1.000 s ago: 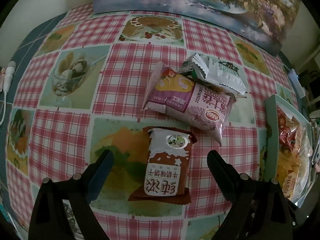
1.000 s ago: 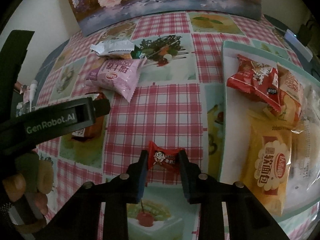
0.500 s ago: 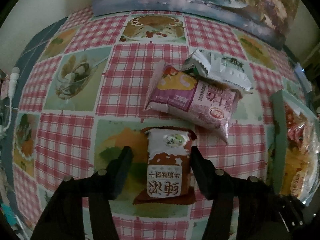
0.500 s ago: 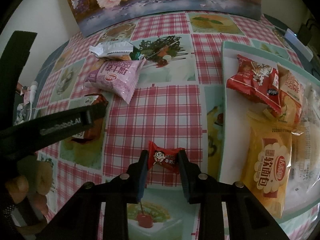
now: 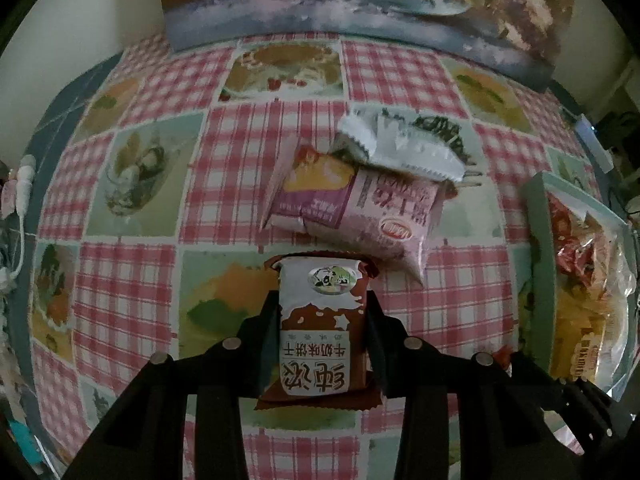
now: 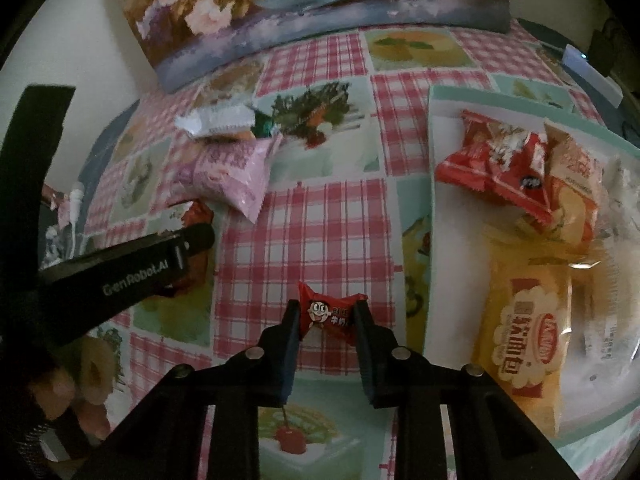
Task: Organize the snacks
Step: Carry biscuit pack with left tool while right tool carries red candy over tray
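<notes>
Left tongs (image 5: pixel 323 322): clenched on the brown biscuit pack (image 5: pixel 320 328), one finger pressed against each long side. The pack points straight ahead between the fingers, label up. Whether it rests on the table (image 5: pixel 124 280) or is lifted clear cannot be told from this view.

Just ahead of the left tongs, slightly right: the pink pack (image 5: pixel 356 208), lying flat. Its near corner sits just beyond the far end of the biscuit pack. Beyond it: the white wrapper (image 5: pixel 400 148), overlapping the pink pack's far edge.

Far right of the left tongs: the tray (image 5: pixel 538 240), holding several packs.

Right tongs (image 6: pixel 326 320): clenched on the red candy (image 6: pixel 326 314), gripped at both sides between the fingertips, above the checked table cloth.

Directly right of the right tongs: the tray, near edge alongside the fingers. On it, nearest first: the yellow bread pack (image 6: pixel 524 340), then the red pack (image 6: pixel 496 164) at the far left part, touching an orange pack (image 6: pixel 576 184) to its right.

Left of the right tongs: the left tongs, seen from the side. Ahead and left: the pink pack, then the white wrapper. A flower painting (image 6: pixel 320 12) stands at the table's far edge.
</notes>
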